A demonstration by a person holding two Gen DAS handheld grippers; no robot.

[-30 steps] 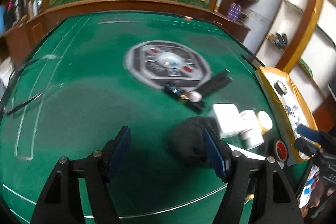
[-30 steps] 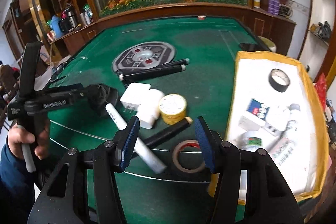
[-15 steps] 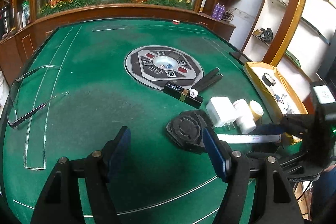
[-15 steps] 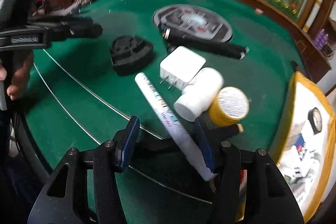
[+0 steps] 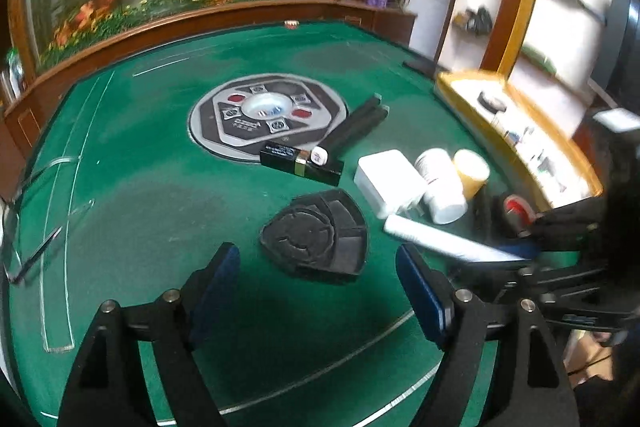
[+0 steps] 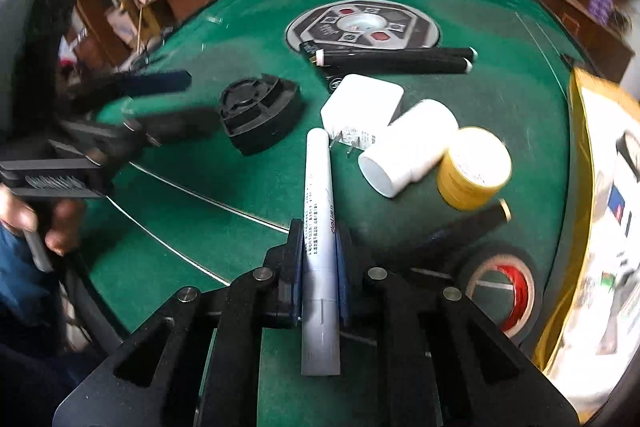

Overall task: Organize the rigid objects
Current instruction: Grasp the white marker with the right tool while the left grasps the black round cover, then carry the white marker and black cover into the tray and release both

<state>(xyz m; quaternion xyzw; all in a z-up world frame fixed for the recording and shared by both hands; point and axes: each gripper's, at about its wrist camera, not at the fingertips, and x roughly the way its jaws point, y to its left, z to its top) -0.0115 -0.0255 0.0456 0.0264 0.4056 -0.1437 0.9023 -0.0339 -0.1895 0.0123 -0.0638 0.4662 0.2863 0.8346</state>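
I'm looking over a green felt tabletop with thin white lines and a grey octagonal panel set in its middle, a wooden rail round the edge, a planter of flowers behind glass along the top of the frame and white shelves at the upper right. My right gripper has its jaws clamped narrow on the white marker, which juts forward up the centre of the right wrist view, its far tip close beside the white charger. The grip sits toward the rear of the barrel, so I judge the long front end could swing and knock the charger, the lying white bottle or the yellow-lidded jar as I lift, or the smooth barrel could slip and pivot between the pads. The yellow-rimmed tray at the right edge is already crowded, so a careless drop there might bounce out. My left gripper has its jaws opening wide with nothing between them, hovering just short of the black triangular holder; coming down off-centre could shove it across the felt.
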